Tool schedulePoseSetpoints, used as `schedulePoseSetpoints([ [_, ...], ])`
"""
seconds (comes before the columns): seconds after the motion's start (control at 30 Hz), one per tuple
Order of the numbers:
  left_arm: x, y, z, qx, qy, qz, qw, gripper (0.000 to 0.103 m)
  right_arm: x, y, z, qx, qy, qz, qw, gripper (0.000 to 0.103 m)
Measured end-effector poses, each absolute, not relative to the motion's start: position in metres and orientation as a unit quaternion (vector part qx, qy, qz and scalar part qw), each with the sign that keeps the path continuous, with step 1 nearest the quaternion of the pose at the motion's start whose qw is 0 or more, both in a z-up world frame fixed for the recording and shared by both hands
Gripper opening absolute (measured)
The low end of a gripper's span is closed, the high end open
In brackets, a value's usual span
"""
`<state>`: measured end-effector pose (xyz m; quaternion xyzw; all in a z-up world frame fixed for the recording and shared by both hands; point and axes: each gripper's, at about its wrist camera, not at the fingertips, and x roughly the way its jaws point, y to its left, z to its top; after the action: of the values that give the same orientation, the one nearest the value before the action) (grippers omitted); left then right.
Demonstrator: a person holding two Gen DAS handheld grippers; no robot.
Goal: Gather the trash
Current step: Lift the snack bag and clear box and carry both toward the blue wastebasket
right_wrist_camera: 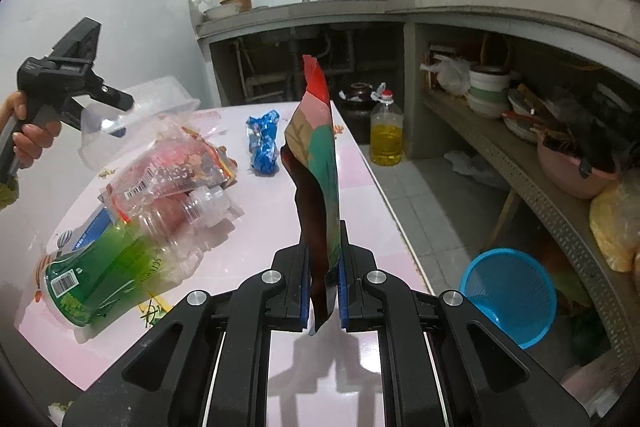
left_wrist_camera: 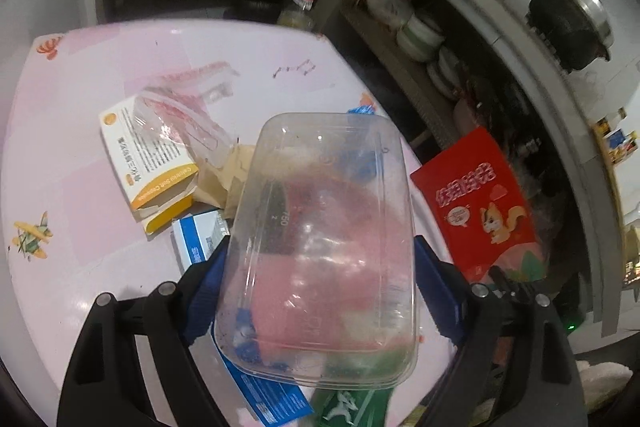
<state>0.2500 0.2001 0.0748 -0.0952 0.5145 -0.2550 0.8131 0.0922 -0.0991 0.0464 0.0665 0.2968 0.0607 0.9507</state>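
My left gripper (left_wrist_camera: 320,259) is shut on a clear plastic food container (left_wrist_camera: 324,247) and holds it above the pink table (left_wrist_camera: 80,147); it also shows in the right wrist view (right_wrist_camera: 140,107) at the far left. My right gripper (right_wrist_camera: 323,259) is shut on a red snack bag (right_wrist_camera: 318,163) that stands upright between the pads; the bag also shows in the left wrist view (left_wrist_camera: 476,203). On the table lie a yellow and white carton (left_wrist_camera: 148,163), a blue box (left_wrist_camera: 200,239), a green bottle (right_wrist_camera: 104,279), a clear bottle (right_wrist_camera: 188,211) and a blue wrapper (right_wrist_camera: 264,143).
A blue basket (right_wrist_camera: 510,297) stands on the floor to the right of the table. An oil bottle (right_wrist_camera: 386,131) stands beyond it. A concrete counter with shelves (right_wrist_camera: 520,131) of bowls runs along the right. The table's right edge (right_wrist_camera: 380,187) is close.
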Motion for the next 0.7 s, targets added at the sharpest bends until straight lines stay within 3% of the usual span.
schedulePoseSetpoints([
  [0.37, 0.213, 0.180, 0.122, -0.120, 0.464, -0.297, 0.826, 0.084, 0.061, -0.122, 0.076, 0.065, 0.244, 0.012, 0.967, 0.009],
  [0.7, 0.224, -0.004, 0.119, -0.098, 0.478, -0.443, 0.752, 0.084, 0.022, -0.227, 0.062, 0.138, 0.256, -0.108, 0.951, 0.009],
])
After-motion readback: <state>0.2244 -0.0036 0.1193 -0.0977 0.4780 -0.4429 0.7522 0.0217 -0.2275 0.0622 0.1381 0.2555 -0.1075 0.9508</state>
